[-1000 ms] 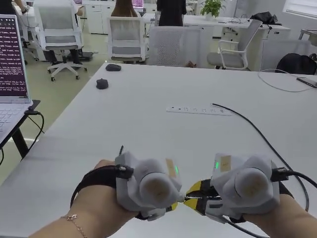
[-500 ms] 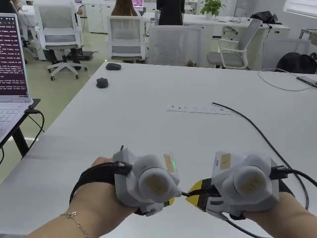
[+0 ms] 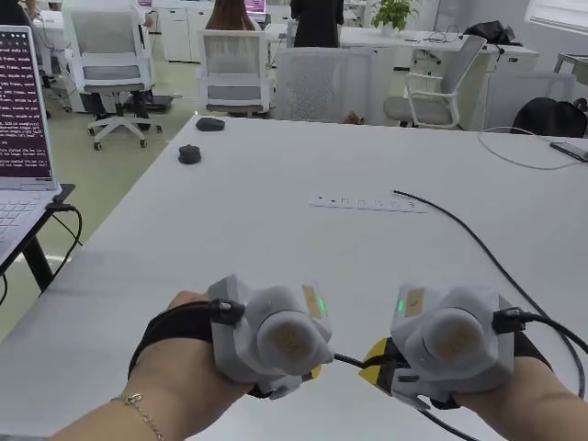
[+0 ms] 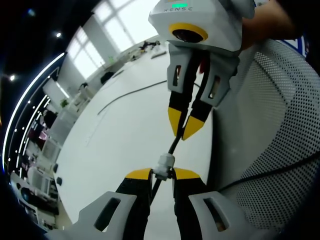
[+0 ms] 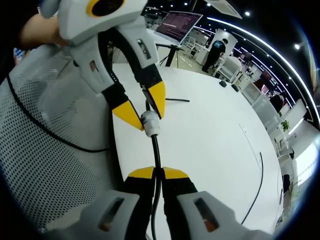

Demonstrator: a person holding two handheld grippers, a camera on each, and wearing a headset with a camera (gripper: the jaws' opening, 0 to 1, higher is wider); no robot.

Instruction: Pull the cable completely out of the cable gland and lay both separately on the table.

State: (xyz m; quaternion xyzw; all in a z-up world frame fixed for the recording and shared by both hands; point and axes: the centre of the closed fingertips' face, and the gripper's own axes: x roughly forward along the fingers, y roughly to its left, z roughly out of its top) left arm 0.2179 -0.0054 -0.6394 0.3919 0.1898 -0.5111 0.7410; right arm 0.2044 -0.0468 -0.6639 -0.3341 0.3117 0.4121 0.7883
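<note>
Our left gripper [image 3: 317, 372] has its yellow-tipped jaws clamped on the white cable gland [image 4: 164, 166], which sits right between the tips. Our right gripper [image 3: 372, 364] faces it with its jaws pressed together on the black cable [image 5: 156, 150]. In the head view we hold both tools over the near edge of the white desk [image 3: 276, 230], the two noses close but apart, with a short bare stretch of the cable bridging the gap between them. From the right gripper view we see the cable run up from our own tips and enter the gland held by the left gripper. In the left gripper view a dark line seems to carry on below the gland between our jaws, so the cable appears not yet out, though we cannot be sure. Farther across the desk lie a white power strip [image 3: 367, 203] with a thin black lead [image 3: 478, 243] trailing toward the right edge, and a dark mouse [image 3: 189, 154] near the left edge. An open laptop [image 3: 23, 110] stands beyond that left edge.
</note>
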